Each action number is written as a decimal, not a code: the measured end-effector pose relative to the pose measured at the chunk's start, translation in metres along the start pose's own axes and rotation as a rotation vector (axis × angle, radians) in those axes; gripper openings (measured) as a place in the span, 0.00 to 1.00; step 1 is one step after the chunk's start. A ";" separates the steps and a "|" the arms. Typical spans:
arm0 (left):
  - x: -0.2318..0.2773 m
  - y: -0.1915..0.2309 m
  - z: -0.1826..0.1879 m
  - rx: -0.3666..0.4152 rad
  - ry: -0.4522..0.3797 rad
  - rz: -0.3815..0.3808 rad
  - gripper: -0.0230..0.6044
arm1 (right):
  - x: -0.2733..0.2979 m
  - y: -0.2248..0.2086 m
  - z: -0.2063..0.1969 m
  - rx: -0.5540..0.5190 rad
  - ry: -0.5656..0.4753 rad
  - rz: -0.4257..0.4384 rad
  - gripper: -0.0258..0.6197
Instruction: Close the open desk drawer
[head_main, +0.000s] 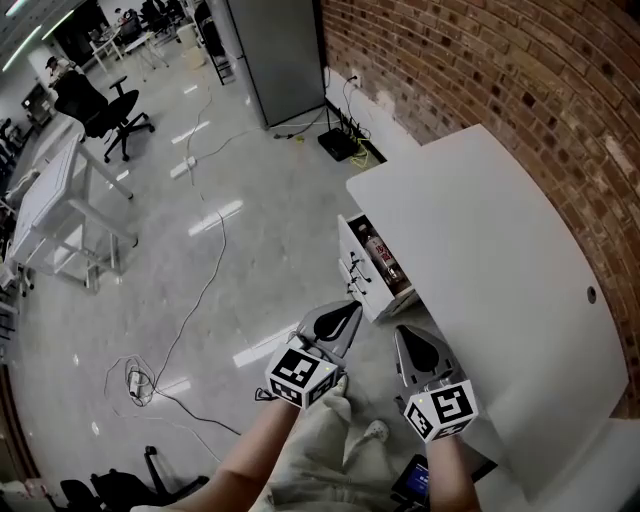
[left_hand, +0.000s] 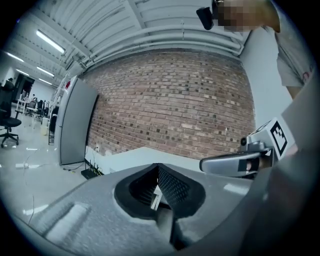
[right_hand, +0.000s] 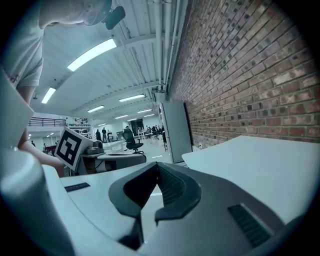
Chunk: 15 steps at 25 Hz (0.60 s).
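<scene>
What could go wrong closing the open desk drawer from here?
1. The left gripper, jaws shut, sits by the near corner of the drawer; an off-centre push could skew the drawer or slip off.
2. The things inside the drawer could topple or rattle under a hard shove.
3. The right gripper, also shut, hovers close to the edge of the desk and might knock it.

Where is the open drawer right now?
In the head view, the open drawer sticks out from the left edge of the white desk, near the picture's middle, just beyond the left gripper.
</scene>
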<state>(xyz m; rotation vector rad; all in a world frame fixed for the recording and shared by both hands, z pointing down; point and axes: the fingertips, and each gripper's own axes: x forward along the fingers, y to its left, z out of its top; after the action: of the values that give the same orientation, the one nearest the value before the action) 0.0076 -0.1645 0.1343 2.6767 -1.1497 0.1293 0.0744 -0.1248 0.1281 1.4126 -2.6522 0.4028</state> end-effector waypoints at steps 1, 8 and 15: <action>0.007 0.012 -0.005 -0.010 0.009 -0.006 0.05 | 0.009 -0.004 -0.004 0.011 0.004 -0.014 0.06; 0.047 0.056 -0.040 -0.057 0.041 -0.088 0.05 | 0.059 -0.021 -0.041 0.071 0.018 -0.104 0.06; 0.068 0.071 -0.100 -0.181 0.160 -0.152 0.16 | 0.079 -0.035 -0.074 0.104 0.034 -0.153 0.06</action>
<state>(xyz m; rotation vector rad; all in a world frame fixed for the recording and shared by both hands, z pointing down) 0.0040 -0.2359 0.2553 2.5303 -0.8638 0.1991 0.0564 -0.1855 0.2229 1.6101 -2.5075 0.5503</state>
